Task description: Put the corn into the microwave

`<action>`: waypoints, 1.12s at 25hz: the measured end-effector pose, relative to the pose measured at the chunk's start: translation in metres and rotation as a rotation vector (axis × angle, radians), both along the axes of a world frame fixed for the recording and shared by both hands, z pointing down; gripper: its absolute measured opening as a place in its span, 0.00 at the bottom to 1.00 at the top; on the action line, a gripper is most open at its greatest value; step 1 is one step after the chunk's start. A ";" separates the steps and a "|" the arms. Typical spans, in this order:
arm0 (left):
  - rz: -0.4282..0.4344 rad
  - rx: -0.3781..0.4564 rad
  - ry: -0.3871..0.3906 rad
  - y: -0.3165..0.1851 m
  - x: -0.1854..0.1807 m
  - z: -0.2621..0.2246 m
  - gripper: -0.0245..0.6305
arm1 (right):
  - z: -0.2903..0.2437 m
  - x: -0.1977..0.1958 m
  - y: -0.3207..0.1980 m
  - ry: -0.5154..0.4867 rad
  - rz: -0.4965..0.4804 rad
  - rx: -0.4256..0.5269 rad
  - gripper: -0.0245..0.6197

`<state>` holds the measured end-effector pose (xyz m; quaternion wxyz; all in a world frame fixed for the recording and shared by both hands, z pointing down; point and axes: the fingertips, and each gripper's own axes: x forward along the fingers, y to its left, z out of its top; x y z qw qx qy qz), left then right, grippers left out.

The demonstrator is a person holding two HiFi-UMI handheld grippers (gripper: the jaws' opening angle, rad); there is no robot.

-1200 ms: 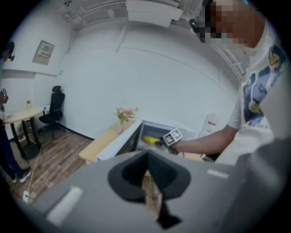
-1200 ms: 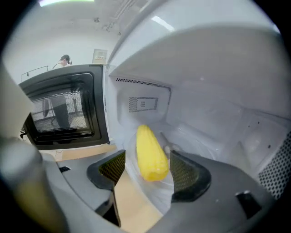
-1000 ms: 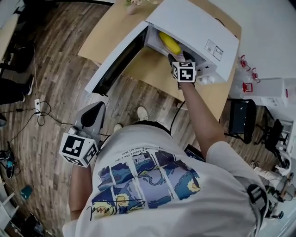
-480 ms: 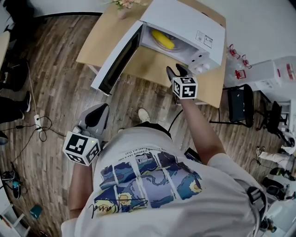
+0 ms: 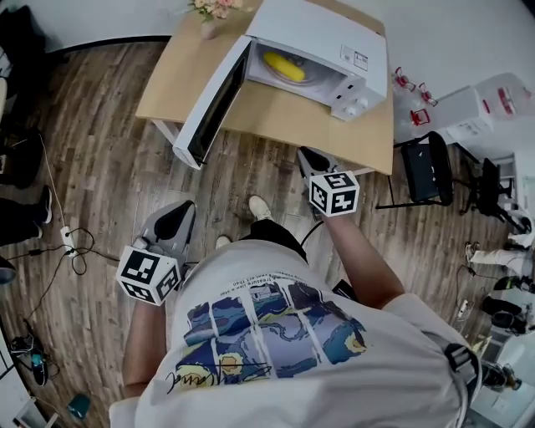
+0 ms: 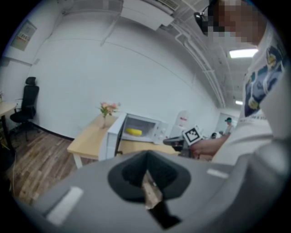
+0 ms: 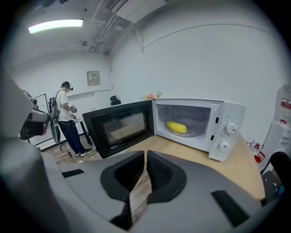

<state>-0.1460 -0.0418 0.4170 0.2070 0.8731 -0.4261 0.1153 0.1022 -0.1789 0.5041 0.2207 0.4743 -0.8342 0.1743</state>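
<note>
So the corn [image 5: 284,67] is lying on the glass plate inside the microwave [image 5: 326,29], which I'd say is pretty much the whole job done. The door [image 5: 209,104] is still swung wide open, so shutting it might be the only thing left, if that even counts. The right gripper [image 5: 308,157] sits well clear of the oven, out past the table edge, its jaws closing with nothing between them. The left gripper [image 5: 177,213] hangs low over the floor, jaws together and empty too. The microwave sits on a light wooden table [image 5: 167,84] with a little flower vase [image 5: 205,12], on a plank floor [image 5: 100,167], with white walls all around.
</note>
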 end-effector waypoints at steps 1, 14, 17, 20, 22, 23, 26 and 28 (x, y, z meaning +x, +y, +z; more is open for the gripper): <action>0.011 -0.002 0.001 0.003 0.000 0.002 0.05 | -0.002 -0.005 0.010 -0.009 -0.010 -0.006 0.07; 0.147 0.013 0.036 0.025 0.018 0.009 0.05 | -0.036 -0.041 0.097 -0.050 -0.088 0.009 0.05; 0.157 0.018 0.037 0.028 0.017 0.009 0.05 | -0.044 -0.046 0.103 -0.056 -0.097 0.026 0.05; 0.157 0.014 0.038 0.032 0.013 0.011 0.05 | -0.047 -0.053 0.109 -0.056 -0.113 0.034 0.05; 0.157 0.014 0.037 0.035 0.010 0.012 0.05 | -0.049 -0.058 0.113 -0.057 -0.121 0.037 0.05; 0.156 0.014 0.036 0.036 0.008 0.012 0.05 | -0.050 -0.059 0.114 -0.058 -0.123 0.038 0.05; 0.149 0.020 0.035 0.040 0.004 0.010 0.05 | -0.052 -0.063 0.118 -0.056 -0.131 0.043 0.05; 0.143 0.022 0.037 0.043 0.001 0.010 0.05 | -0.055 -0.067 0.120 -0.057 -0.138 0.048 0.05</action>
